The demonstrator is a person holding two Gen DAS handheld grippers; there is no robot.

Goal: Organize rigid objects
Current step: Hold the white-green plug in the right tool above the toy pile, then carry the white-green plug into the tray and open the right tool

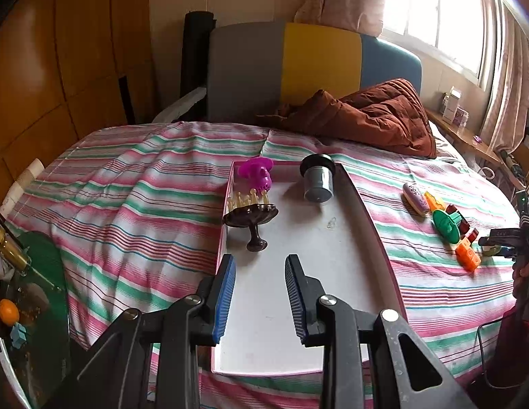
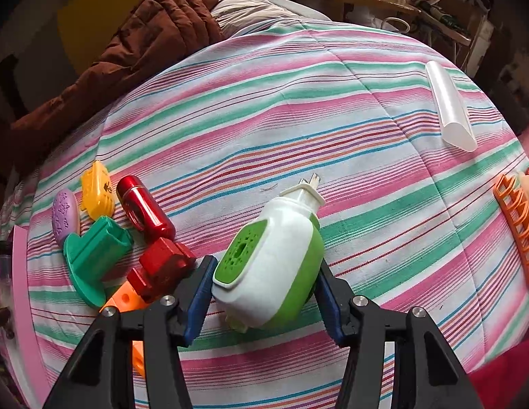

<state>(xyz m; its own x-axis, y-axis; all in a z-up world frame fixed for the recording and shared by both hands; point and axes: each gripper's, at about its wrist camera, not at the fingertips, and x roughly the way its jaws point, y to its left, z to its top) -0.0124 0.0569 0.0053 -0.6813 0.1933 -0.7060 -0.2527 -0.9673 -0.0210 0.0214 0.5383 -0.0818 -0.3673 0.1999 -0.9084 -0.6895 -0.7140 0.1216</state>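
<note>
right of the white tray (image 1: 336, 272), on the striped bedspread (image 2: 332, 102), right gripper (image 2: 264, 289) clamps the green-white plug-in device (image 2: 274, 266). left gripper (image 1: 261, 293) hangs open and empty over the tray. step looks like pick-up; next move needs a lift and carry left into the tray.

Left claw (image 1: 260, 298) and right claw (image 2: 262, 296), black angular frames, blue ribbed pads, silver screws, possibly red sleeve at edge.
</note>
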